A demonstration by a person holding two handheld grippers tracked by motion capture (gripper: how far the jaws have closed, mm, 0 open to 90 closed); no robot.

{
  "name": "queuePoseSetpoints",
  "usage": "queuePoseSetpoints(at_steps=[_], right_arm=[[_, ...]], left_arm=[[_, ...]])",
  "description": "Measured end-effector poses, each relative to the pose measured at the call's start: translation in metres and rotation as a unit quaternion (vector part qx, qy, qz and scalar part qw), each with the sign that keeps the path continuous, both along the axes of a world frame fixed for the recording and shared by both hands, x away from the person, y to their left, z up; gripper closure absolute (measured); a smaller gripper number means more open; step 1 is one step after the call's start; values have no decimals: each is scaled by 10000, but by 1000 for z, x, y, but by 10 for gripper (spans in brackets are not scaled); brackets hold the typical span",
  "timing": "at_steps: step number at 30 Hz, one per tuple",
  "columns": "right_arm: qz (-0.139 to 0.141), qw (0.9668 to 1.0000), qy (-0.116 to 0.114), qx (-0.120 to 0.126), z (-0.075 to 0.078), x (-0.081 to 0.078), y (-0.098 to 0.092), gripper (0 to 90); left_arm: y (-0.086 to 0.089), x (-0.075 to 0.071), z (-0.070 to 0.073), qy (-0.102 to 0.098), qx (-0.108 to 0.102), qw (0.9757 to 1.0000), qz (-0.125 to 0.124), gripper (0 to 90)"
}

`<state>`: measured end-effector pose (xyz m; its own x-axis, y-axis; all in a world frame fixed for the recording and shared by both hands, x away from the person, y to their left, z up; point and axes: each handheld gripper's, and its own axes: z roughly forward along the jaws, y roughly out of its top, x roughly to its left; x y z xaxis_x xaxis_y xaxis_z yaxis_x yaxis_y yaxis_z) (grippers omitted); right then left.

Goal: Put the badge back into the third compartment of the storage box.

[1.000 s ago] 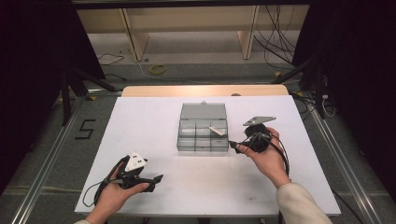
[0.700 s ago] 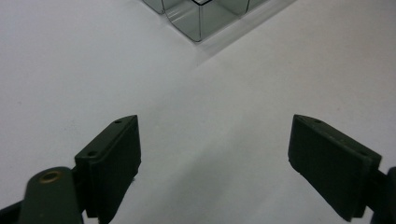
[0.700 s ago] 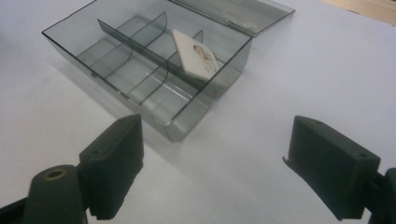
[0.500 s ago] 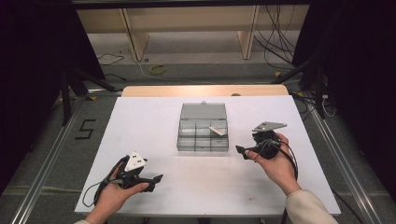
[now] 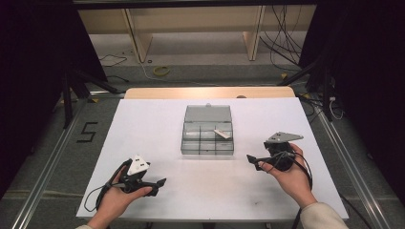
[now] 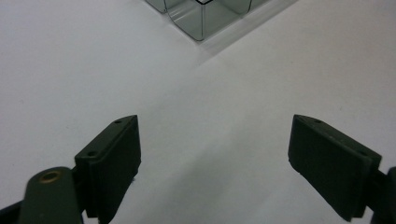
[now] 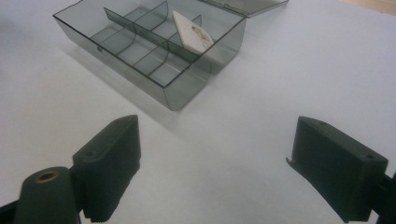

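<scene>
A clear grey compartment box (image 5: 207, 143) stands in the middle of the white table, its lid lying open behind it. A small white tile (image 5: 222, 133) leans on a divider in a right-hand compartment; the right gripper view has it as the tile (image 7: 192, 31) inside the box (image 7: 187, 88). My right gripper (image 5: 254, 160) hovers to the right of the box, pointing left. Its jaws have just been opening and stand open (image 7: 217, 142) with nothing between them. My left gripper (image 5: 160, 182) rests at the front left, open (image 6: 215, 140) and empty, with a corner of the box (image 6: 201, 18) ahead.
The white table top (image 5: 143, 124) ends in a wooden strip (image 5: 210, 92) at the far edge. Metal rails run along both sides. The floor beyond carries cables, a yellow coil (image 5: 161, 70) and a "5" mark (image 5: 87, 132).
My right gripper has pulled away from the box's right side, moving right and toward the person, and its jaws have spread wider. The left hand and the tile have stayed put.
</scene>
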<state>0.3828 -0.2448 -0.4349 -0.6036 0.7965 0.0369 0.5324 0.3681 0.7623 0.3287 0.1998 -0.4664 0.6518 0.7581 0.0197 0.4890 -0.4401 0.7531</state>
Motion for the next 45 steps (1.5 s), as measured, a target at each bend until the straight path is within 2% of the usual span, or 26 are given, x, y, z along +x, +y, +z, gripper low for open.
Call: queuePoseSetpoints(at_steps=[14, 26, 45], right_arm=[[-33, 10000, -51, 40, -8, -15, -19, 165], [-55, 9999, 1, 99, -16, -26, -29, 165], [-25, 10000, -17, 3, -27, -41, -39, 165]], left_arm=[[1, 0, -1, 0, 5, 10000, 13, 165], [1, 0, -1, 0, 11, 10000, 4, 165], [0, 0, -1, 6, 41, 10000, -29, 165]])
